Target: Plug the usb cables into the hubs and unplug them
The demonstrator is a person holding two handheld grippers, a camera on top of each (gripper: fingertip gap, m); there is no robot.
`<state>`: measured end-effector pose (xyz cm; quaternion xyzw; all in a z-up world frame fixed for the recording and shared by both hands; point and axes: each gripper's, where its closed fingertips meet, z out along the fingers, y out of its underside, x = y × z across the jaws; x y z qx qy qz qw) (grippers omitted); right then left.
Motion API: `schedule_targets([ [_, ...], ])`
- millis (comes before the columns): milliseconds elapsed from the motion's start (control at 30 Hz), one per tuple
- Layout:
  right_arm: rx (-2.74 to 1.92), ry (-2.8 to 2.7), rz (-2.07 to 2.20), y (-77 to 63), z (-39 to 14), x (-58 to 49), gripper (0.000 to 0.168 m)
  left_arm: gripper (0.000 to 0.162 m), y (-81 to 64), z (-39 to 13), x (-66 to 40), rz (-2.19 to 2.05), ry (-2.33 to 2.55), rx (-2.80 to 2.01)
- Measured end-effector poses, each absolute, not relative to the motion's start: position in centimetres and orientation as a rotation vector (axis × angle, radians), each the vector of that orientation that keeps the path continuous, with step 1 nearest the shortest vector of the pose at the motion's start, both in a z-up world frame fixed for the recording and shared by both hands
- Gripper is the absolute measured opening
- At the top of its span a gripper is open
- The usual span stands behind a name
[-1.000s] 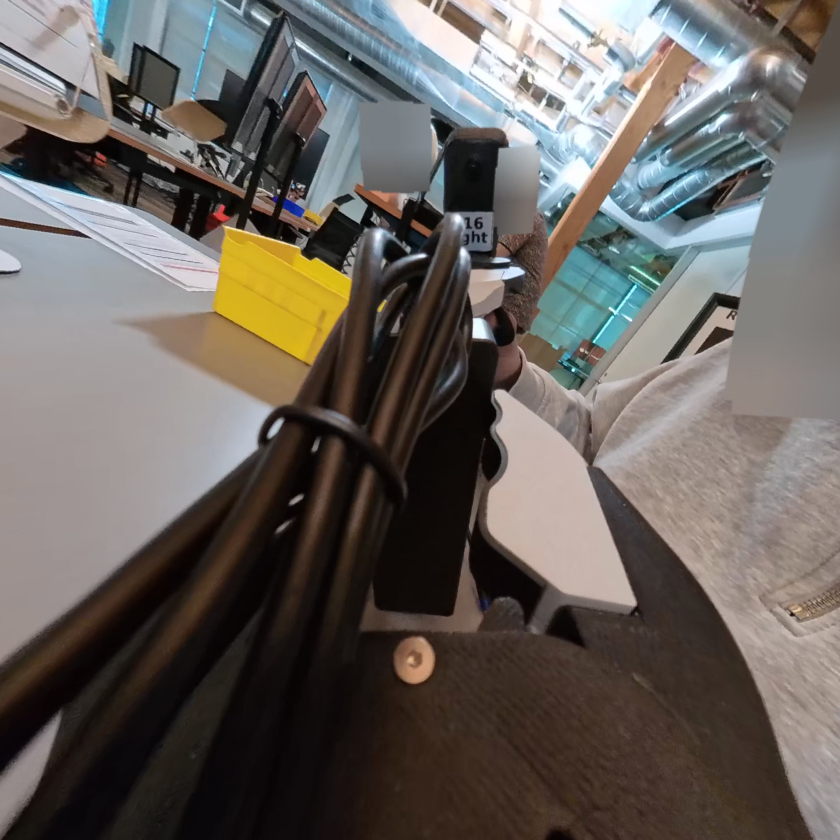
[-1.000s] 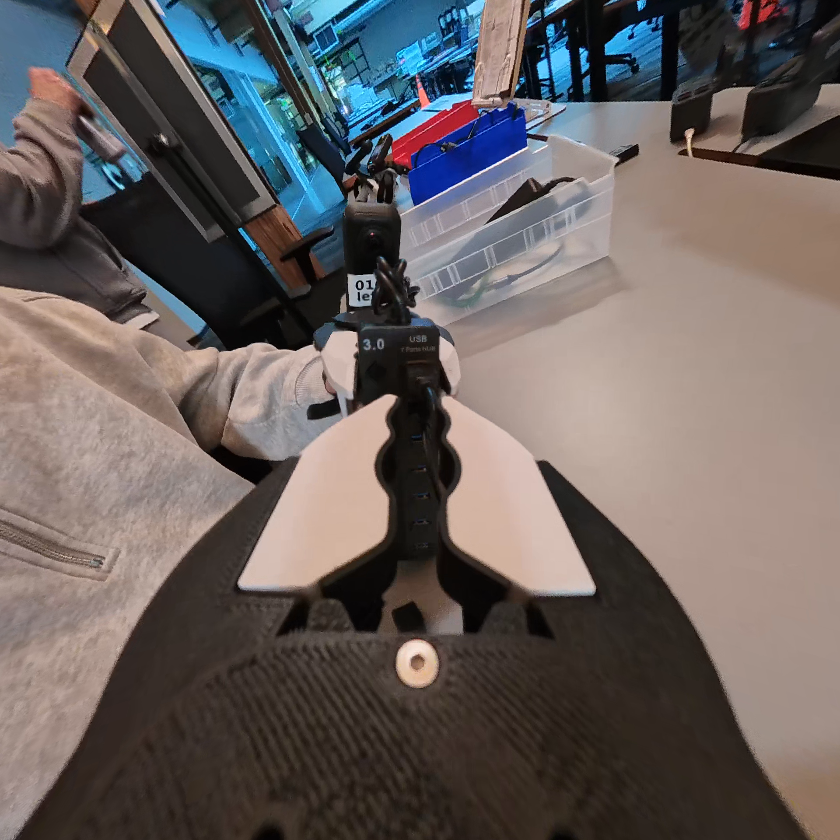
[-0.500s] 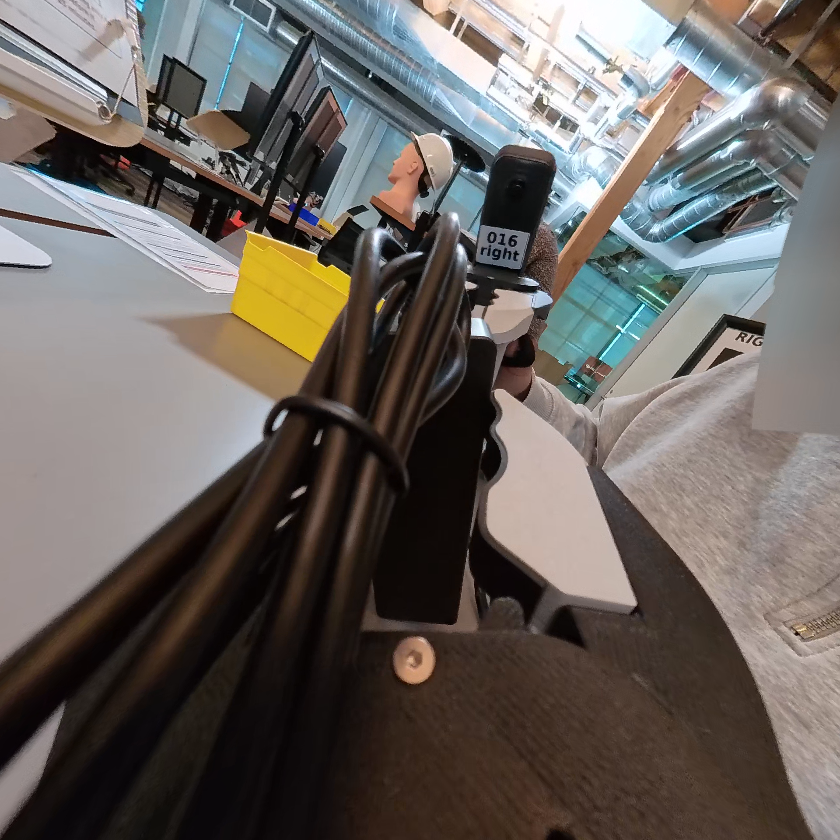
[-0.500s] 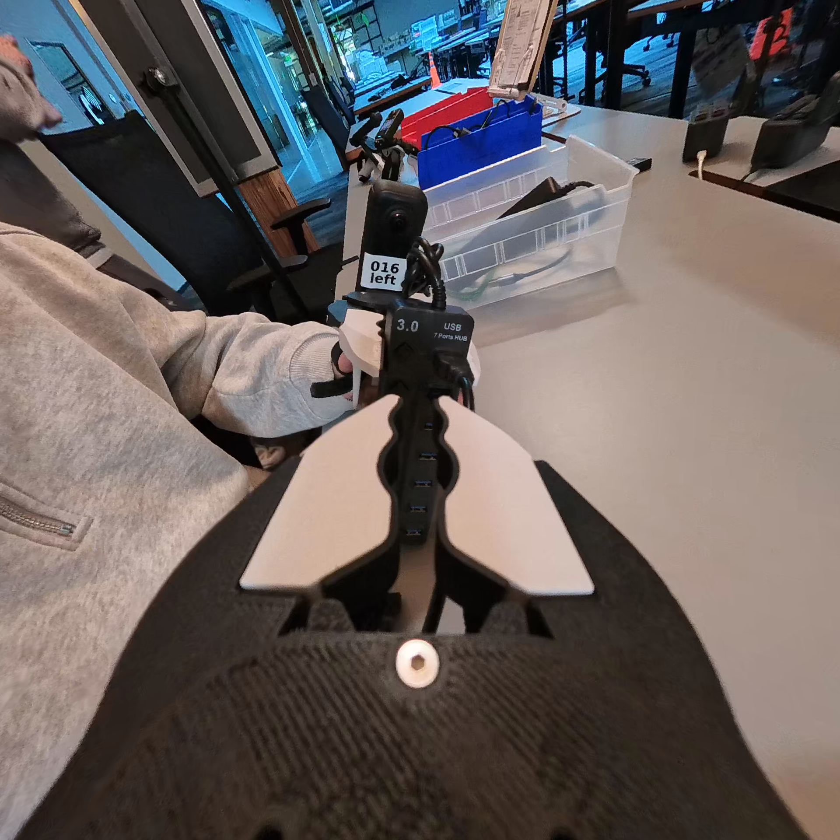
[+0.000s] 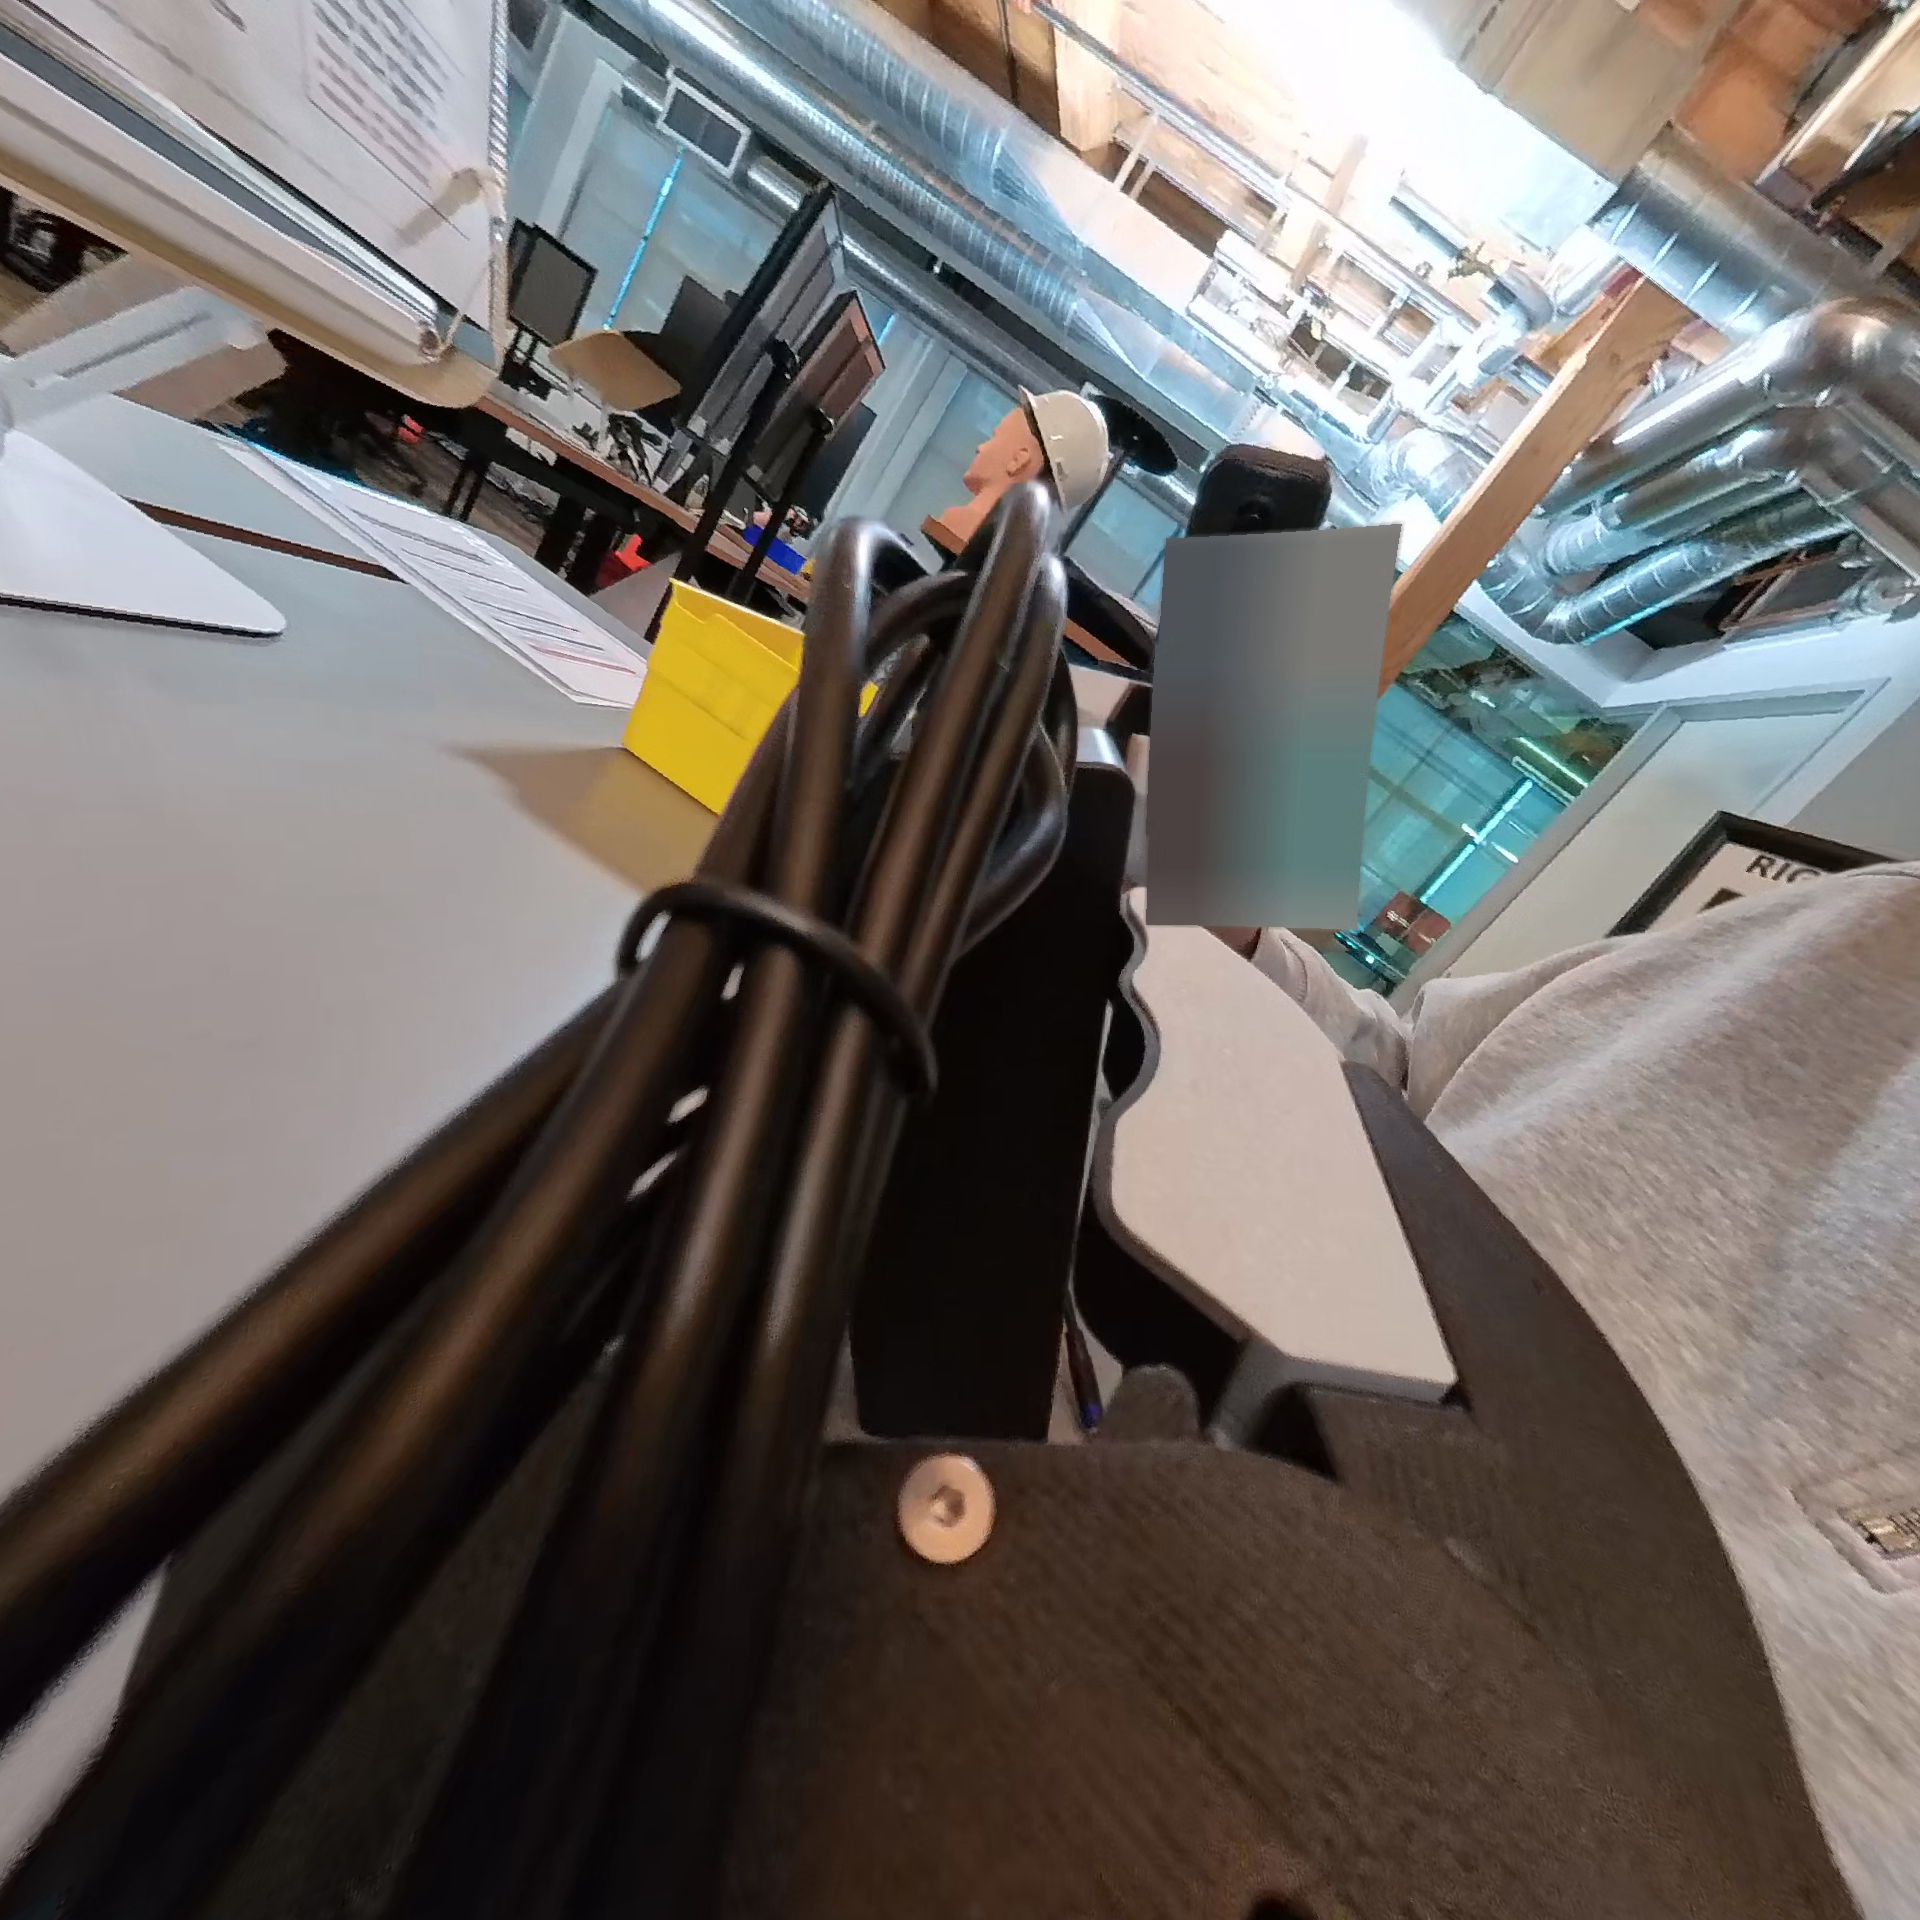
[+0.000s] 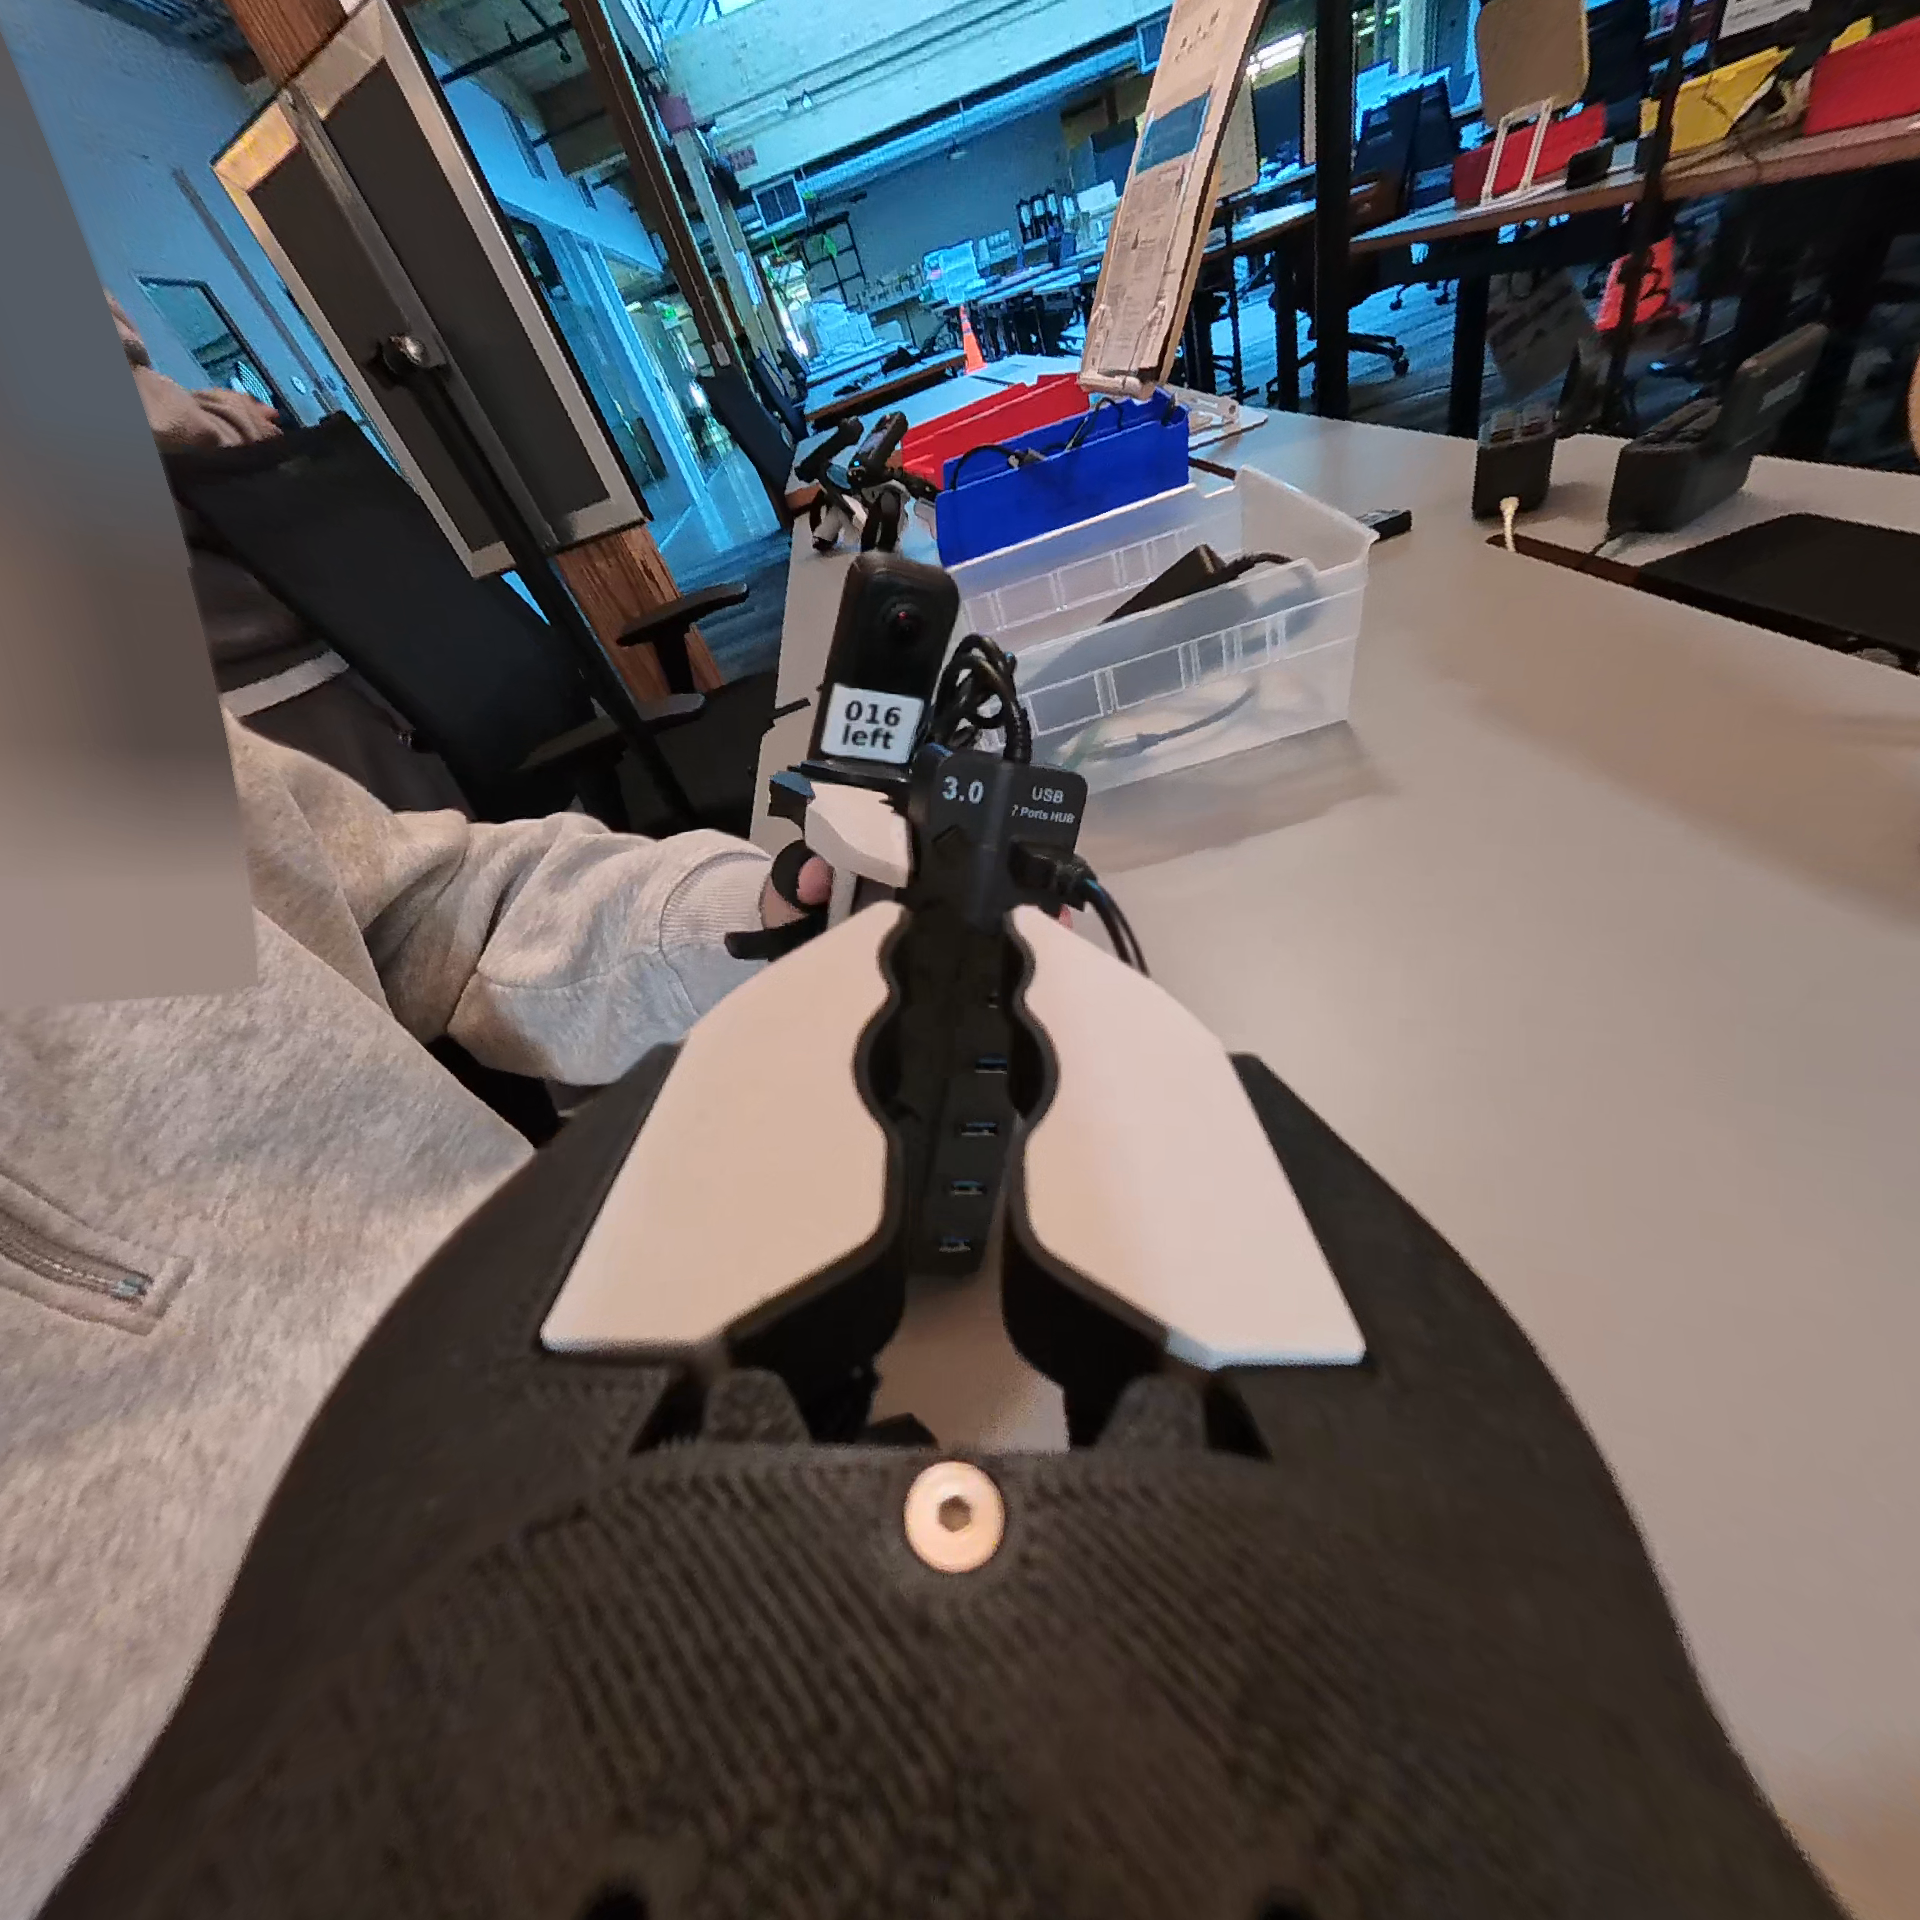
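A black USB hub (image 6: 961, 1049) with several blue ports is held above the grey table (image 6: 1507, 1091). My right gripper (image 6: 956, 935) is shut on its near end. A black cable plug (image 6: 1044, 862) sits in a port near its far end. My left gripper (image 6: 862, 842) faces me at that far end. In the left wrist view the hub (image 5: 987, 1091) shows as a black slab lying against the white right finger (image 5: 1247, 1164) of my left gripper (image 5: 997, 935). A tied bundle of black cable (image 5: 790, 987) hides the left finger.
A yellow bin (image 5: 717, 707) and a printed sheet (image 5: 488, 592) lie on the table beyond the bundle. A clear bin with cables (image 6: 1195, 644), a blue bin (image 6: 1060, 488) and a red bin (image 6: 987, 426) stand behind. The person's grey sleeve (image 6: 520, 914) is at the left. My right fingertips sit around 8 cm from my left ones.
Both grippers keep their hold. The hub has twisted a little, so the plug now sticks out more to the right. The left wrist view has tilted upward.
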<state>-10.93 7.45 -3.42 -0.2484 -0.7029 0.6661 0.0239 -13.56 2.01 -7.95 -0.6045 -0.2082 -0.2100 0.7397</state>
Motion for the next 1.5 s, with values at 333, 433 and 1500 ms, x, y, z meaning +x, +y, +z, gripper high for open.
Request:
schedule_targets([
  [333,-0.661,-2.202,2.08,3.5,-0.7,-13.3,0.018,0.059,-1.2,-7.8,-14.2,-0.328,-0.562,-1.26],
  [433,-0.61,-2.247,2.056,0.6,0.4,-15.1,0.018,0.059,-2.4,-7.4,-13.8,-0.279,-0.57,-1.242],
  [1500,0.05,-2.772,0.016,-31.1,-19.4,-43.4,0.01,0.058,-10.4,-7.2,-17.5,-0.217,-0.768,-1.006],
])
